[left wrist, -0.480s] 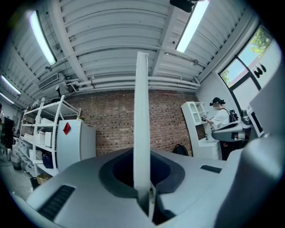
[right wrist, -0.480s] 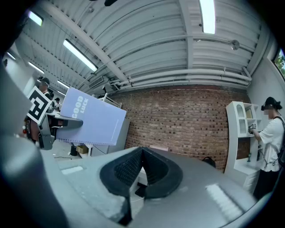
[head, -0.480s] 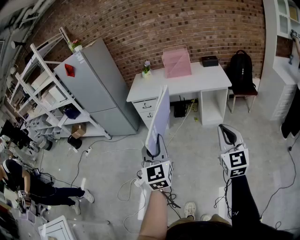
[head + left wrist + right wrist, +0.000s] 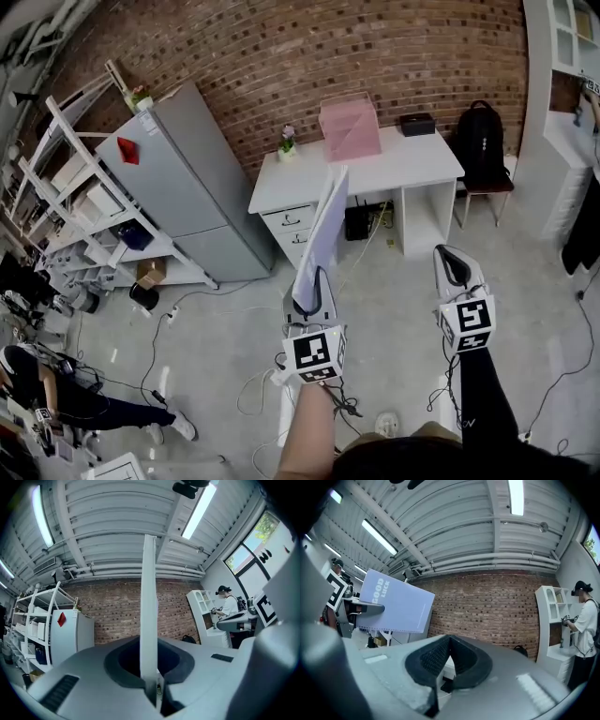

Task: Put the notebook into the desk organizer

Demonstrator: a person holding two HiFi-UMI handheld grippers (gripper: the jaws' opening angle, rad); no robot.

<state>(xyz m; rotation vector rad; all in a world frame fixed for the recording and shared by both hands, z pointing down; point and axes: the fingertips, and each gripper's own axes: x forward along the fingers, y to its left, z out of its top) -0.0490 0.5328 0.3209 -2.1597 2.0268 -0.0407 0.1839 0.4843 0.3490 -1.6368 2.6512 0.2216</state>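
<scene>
Grey concrete floor [image 4: 403, 309] spreads beneath me, with loose cables [image 4: 253, 389] trailing across it near my feet. Nearest in the head view are my two hands, both held out about level. My left gripper [image 4: 311, 305] has its fingers pressed tight on the lower edge of the notebook [image 4: 322, 239], which stands upright above them and leans slightly right. From the left gripper view I see it edge-on, a thin pale strip [image 4: 149, 611] rising straight out of the clamped jaws [image 4: 150, 686]. My right gripper [image 4: 453, 267] hangs off to the side, well apart from the notebook, with its fingers closed together on nothing [image 4: 443, 667]; its camera catches the notebook's pale blue cover [image 4: 396, 603] to the left. Farther ahead stands a white desk [image 4: 375, 173] against the brick wall [image 4: 328, 47]. On its top sits the pink desk organizer [image 4: 350, 127], with a small potted plant [image 4: 286, 142] to its left and a black box [image 4: 418, 123] to its right. A grey cabinet [image 4: 178, 183] stands left of the desk, and a black backpack [image 4: 481, 141] rests on a chair to its right.
</scene>
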